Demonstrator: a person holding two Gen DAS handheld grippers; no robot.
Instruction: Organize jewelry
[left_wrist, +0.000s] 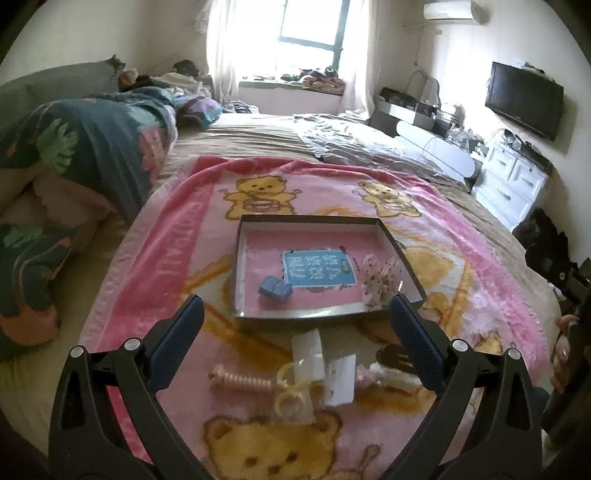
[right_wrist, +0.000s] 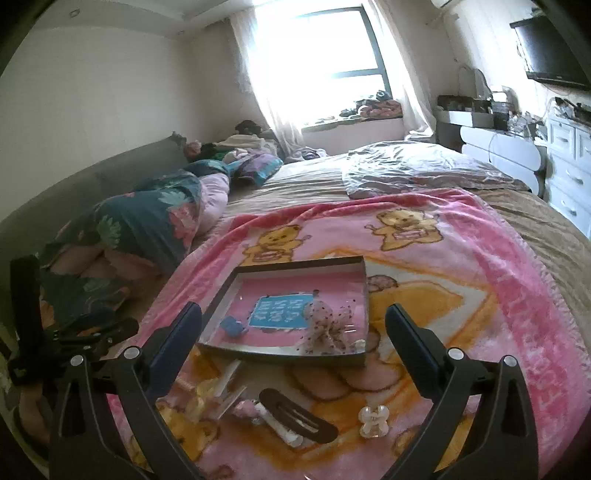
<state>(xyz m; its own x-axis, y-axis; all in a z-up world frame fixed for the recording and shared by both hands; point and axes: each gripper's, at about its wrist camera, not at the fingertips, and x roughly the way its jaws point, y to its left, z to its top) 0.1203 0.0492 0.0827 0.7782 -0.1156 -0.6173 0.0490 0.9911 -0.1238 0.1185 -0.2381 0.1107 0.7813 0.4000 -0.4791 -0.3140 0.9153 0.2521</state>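
Note:
A shallow dark-rimmed box (left_wrist: 312, 218) (right_wrist: 280, 356) with a pink floor sits on the pink bear blanket. Inside lie a small blue item (left_wrist: 274, 290) (right_wrist: 232, 326) and a dotted sheer bow (left_wrist: 376, 280) (right_wrist: 327, 325). In front of it lie loose pieces: a pink spiral hair tie (left_wrist: 240, 382), yellow clear rings (left_wrist: 291, 402), white cards (left_wrist: 341, 378), a brown snap clip (right_wrist: 297, 415) and a white pearl clip (right_wrist: 373, 421). My left gripper (left_wrist: 295, 306) is open and empty above the loose pieces. My right gripper (right_wrist: 293, 312) is open and empty too.
The blanket (left_wrist: 177, 236) lies on a large bed with a floral quilt (left_wrist: 74, 147) at the left. White drawers (left_wrist: 513, 181) and a wall TV (left_wrist: 524, 99) stand at the right. The left gripper's body (right_wrist: 66, 332) shows at the left of the right wrist view.

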